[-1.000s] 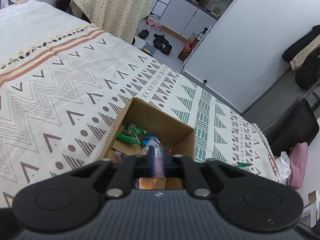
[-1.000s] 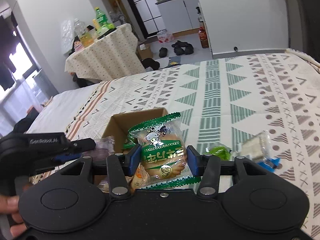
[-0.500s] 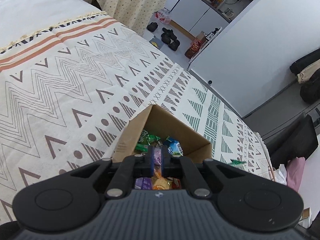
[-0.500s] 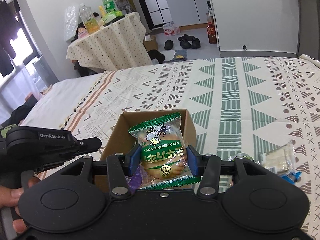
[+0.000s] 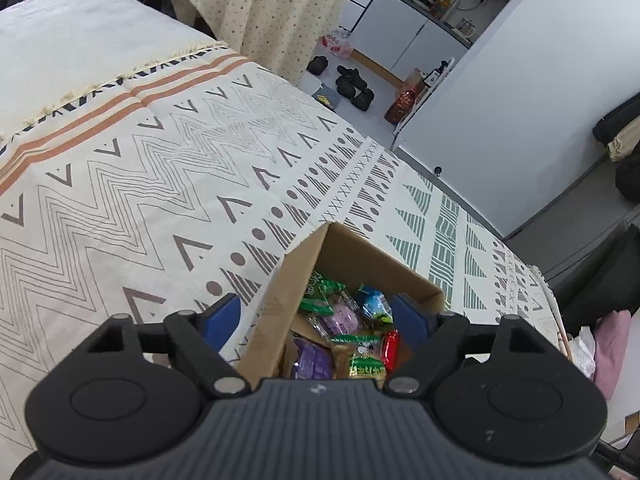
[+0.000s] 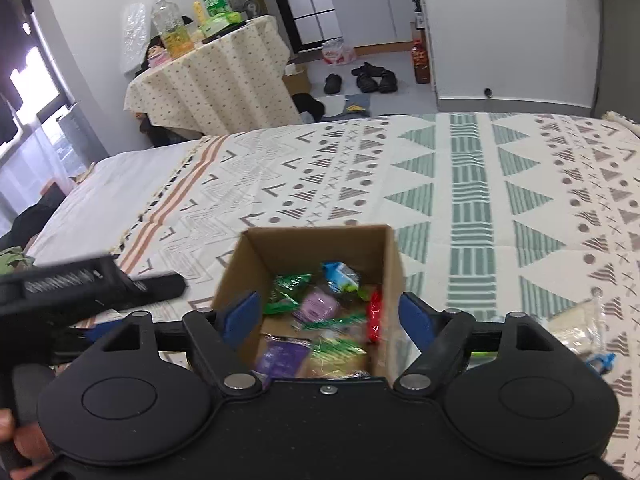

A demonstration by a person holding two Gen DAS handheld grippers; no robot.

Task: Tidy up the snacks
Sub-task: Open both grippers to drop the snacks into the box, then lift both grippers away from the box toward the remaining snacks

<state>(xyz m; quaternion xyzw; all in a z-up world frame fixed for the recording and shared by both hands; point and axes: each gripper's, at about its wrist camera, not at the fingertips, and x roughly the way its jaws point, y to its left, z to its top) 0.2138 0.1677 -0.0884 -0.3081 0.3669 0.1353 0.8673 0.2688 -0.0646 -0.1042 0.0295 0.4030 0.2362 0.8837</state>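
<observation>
Patterned bedspread, open snack-filled cardboard box.

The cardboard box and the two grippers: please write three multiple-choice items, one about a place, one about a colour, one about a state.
1. Where does the cardboard box stand?
A. on the patterned bedspread
B. on the floor
C. on the round table

2. What colour are the gripper pads?
A. red
B. blue
C. yellow

3. How is the right gripper now?
A. shut on a green packet
B. shut on nothing
C. open, nothing between the jaws

Answers:
1 A: the patterned bedspread surrounds the box on all sides.
2 B: the pads show blue in both views.
3 C: its jaws have just been opening; the snacks lie in the box.
</observation>
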